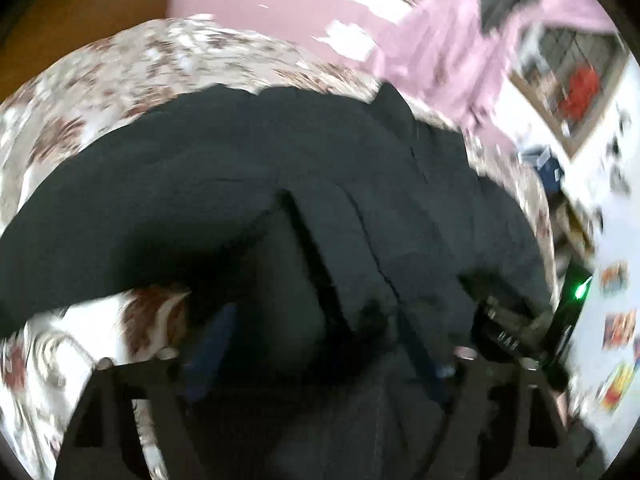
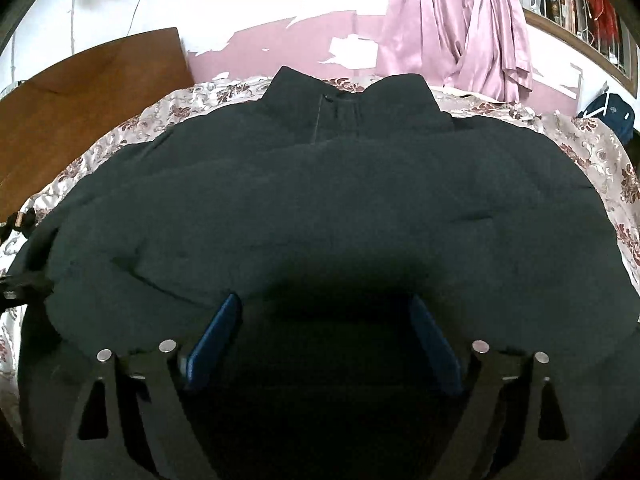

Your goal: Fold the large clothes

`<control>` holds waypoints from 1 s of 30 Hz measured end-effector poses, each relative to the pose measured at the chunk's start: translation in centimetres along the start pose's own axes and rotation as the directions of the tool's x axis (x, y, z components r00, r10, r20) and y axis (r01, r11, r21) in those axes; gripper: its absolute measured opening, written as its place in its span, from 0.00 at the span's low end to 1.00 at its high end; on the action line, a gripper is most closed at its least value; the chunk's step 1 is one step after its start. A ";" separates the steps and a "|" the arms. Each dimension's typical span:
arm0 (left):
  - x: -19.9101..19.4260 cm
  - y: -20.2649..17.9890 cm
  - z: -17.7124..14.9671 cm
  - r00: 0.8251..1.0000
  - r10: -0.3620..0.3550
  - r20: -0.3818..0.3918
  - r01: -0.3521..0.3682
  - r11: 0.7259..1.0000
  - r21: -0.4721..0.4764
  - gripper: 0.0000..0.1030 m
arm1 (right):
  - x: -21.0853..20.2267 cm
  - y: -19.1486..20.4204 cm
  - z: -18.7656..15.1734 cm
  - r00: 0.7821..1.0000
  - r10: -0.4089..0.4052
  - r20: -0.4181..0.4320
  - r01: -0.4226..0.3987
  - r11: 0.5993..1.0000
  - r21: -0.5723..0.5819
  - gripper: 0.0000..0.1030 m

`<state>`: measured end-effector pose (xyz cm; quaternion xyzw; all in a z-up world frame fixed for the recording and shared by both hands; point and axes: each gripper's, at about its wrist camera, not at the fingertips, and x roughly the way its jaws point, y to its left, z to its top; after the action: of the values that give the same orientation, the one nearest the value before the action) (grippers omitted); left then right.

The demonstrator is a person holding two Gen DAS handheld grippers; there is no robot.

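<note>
Bulky black padded jacket (image 2: 320, 208) covers most of the floral-patterned bedspread (image 2: 600, 160); bare strips remain only along the left, right and far edges. Far side closed off by pink peeling wall (image 2: 280, 48) and hanging pink satin curtains (image 2: 460, 40). Brown wooden board (image 2: 92, 92) blocks the far-left corner. Space above jacket unobstructed.

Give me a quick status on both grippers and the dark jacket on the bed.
Left gripper open, over jacket folds. Right gripper open, nothing clamped. Dark jacket spread on floral bedspread, collar far side. Nothing in the way.
</note>
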<state>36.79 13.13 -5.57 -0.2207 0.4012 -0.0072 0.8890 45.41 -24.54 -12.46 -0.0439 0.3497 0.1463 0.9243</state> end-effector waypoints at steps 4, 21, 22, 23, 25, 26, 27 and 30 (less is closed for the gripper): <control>-2.2 3.0 -1.2 1.000 -0.018 0.015 0.020 0.988 -0.156 0.84 | -0.2 -0.1 -0.4 1.000 -0.001 0.025 0.001 1.000 0.005 0.84; -7.0 23.1 -5.8 0.970 0.220 0.105 -0.053 0.610 -0.791 0.84 | -3.0 -1.7 -2.9 0.979 0.125 0.161 -0.140 0.986 0.088 0.98; -6.5 23.9 -6.1 0.971 0.214 0.109 -0.032 0.568 -0.822 0.84 | -3.0 -1.8 -3.0 0.979 0.126 0.161 -0.143 0.985 0.093 0.98; -6.0 24.6 -6.4 0.971 0.207 0.120 -0.008 0.531 -0.847 0.84 | -3.0 -1.9 -3.1 0.979 0.127 0.162 -0.144 0.985 0.096 0.98; -5.7 25.5 -6.6 0.966 0.213 0.147 0.025 0.487 -0.873 0.82 | -3.0 -1.8 -3.2 0.979 0.125 0.160 -0.141 0.985 0.098 0.98; -5.5 25.7 -6.5 0.961 0.220 0.166 0.043 0.475 -0.879 0.82 | -2.9 -1.8 -3.2 0.980 0.121 0.158 -0.138 0.986 0.097 0.98; -5.4 25.8 -6.3 0.959 0.223 0.175 0.050 0.472 -0.880 0.82 | -2.9 -1.8 -3.2 0.980 0.119 0.157 -0.135 0.986 0.096 0.98; -5.1 25.8 -5.4 0.950 0.230 0.213 0.073 0.498 -0.864 0.52 | -2.7 -1.7 -3.2 0.982 0.111 0.154 -0.126 0.988 0.091 0.98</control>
<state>25.23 35.32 -15.38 -0.6142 0.2206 0.2686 0.7085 41.95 -27.44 -13.11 0.0346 0.2888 0.1860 0.9385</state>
